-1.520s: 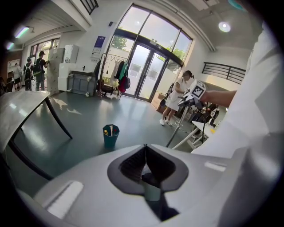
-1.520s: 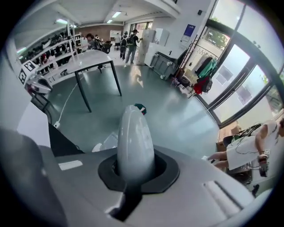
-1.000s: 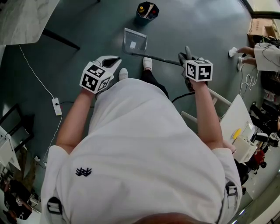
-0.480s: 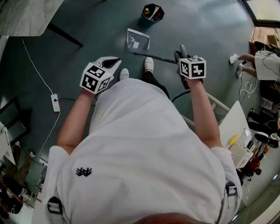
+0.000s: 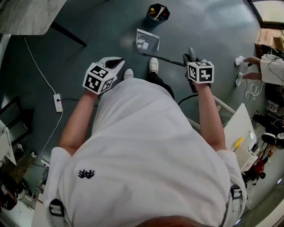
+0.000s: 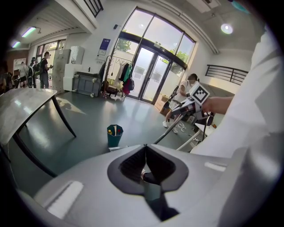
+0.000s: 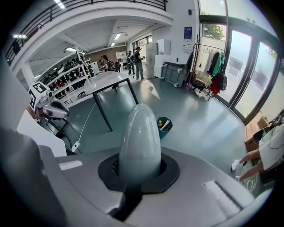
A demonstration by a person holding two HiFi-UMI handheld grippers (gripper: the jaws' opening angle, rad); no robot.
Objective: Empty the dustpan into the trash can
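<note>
The right gripper (image 5: 191, 62) is clamped on the rounded grey top of the dustpan handle (image 7: 140, 142), its jaws closed around the grip. The left gripper (image 6: 144, 148) has its jaws together and holds nothing, carried at the person's left side, well apart from the handle. From the right gripper the thin dark shaft (image 5: 164, 59) runs forward and down to the dustpan (image 5: 147, 42), which sits just ahead of the person's shoes with a pale scrap (image 5: 141, 44) in its tray. Whether it touches the floor cannot be told. The trash can (image 5: 157, 12), a small teal bin already holding a few items, stands just beyond the pan, not under it. In my judgement the emptying is not yet done. Risks noted: the pan hangs on a long shaft held by one gripper only, so a twist at the grip may tip the scrap out short of the bin. The bin mouth is narrow, and a nudge from the pan edge may topple it. The floor (image 5: 88, 26) is smooth, dark grey-green and glossy. A white cable and power strip (image 5: 57, 103) lie to the left. The room is an open hall with glazed doors, tables, shelving and people at a distance.
</note>
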